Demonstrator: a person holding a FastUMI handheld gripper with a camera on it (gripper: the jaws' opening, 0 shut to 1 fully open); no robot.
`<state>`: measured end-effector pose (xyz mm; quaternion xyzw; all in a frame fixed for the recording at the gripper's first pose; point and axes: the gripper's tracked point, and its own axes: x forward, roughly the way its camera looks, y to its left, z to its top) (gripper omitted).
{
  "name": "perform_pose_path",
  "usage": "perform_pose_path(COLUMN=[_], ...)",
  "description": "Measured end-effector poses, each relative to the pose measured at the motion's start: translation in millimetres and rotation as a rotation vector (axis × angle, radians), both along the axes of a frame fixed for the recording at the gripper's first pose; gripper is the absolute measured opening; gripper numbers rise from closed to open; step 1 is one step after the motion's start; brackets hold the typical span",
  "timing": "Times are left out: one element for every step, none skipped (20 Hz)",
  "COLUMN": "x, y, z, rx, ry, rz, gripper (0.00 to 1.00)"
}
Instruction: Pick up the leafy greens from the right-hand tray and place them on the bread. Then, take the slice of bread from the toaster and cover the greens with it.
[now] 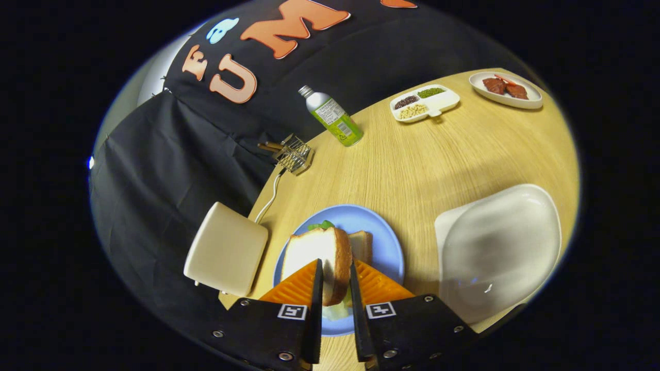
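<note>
Tongs (335, 281) clamping spongy bread slice (322, 260), round blue plate (384, 242)

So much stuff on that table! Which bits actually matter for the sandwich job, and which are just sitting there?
Part of the job: slice of bread clamped in the gripper; leafy greens and bottom bread on the blue plate; toaster; white tray.

Just lying about: bottle; divided dish of beans; plate of meat; wire rack.

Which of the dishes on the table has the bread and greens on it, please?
The round blue plate just ahead of the fingers; the gripper is shut on a bread slice over it. The white tray beside it, divided dish and far plate hold none.
</note>
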<state>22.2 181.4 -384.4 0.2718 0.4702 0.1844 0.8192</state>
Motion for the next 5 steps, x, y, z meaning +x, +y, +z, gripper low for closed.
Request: perform_pose_path(x=[3, 8, 10, 15, 19], y=[-3, -11, -18, -24, -32], z=[4, 9, 17, 28, 44], rx=[-0.03, -0.071, -0.109, -0.137, -0.156], ry=[-0.029, -0.066, -0.108, -0.152, -0.199], rz=[-0.001, -0.004, -0.008, -0.02, -0.033], gripper=[0.31, 0.34, 0.36, 0.39, 0.46])
